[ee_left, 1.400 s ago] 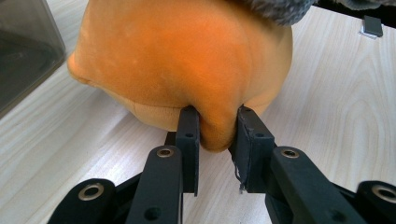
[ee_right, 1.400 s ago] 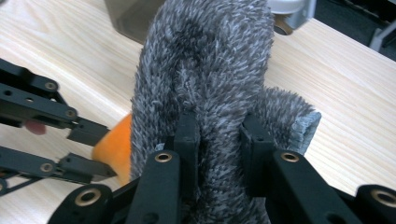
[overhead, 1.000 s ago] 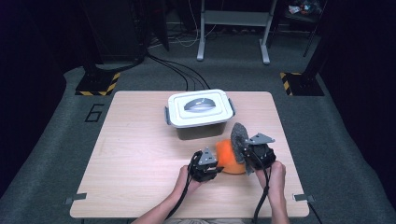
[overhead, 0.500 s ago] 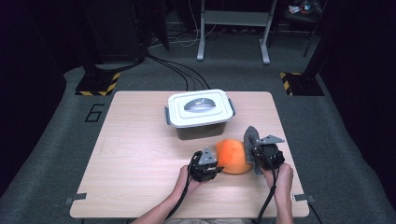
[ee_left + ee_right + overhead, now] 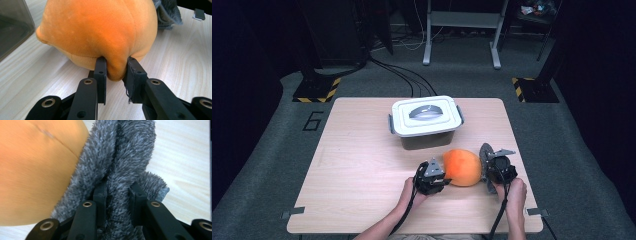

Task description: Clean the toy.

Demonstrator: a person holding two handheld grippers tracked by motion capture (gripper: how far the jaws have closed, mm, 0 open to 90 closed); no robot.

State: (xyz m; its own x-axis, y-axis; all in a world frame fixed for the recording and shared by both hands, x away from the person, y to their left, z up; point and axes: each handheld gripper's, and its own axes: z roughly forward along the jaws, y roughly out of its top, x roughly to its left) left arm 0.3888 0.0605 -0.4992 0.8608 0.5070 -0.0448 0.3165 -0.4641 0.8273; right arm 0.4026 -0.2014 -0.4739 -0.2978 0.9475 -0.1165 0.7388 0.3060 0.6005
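Left gripper view cuts off the top of the orange plush toy (image 5: pixel 100 32), so its full outline cannot be read there; its surface is short, velvety pile, rounded and soft. The left gripper (image 5: pixel 116 71) has its jaws nearly closed, pinching a bulging fold of that orange fabric between them, low over the pale wood-grain table (image 5: pixel 175 55). Beyond the jaws to the left, a translucent container (image 5: pixel 12 27) is cropped at the edge.

In the right gripper view, the right gripper (image 5: pixel 117 187) is clamped on the toy's grey shaggy part (image 5: pixel 125 157), whose long fibres swallow the jaw tips. Orange fabric lies just left of the jaws, blurred.

In the high view the toy (image 5: pixel 463 167) sits between both grippers.
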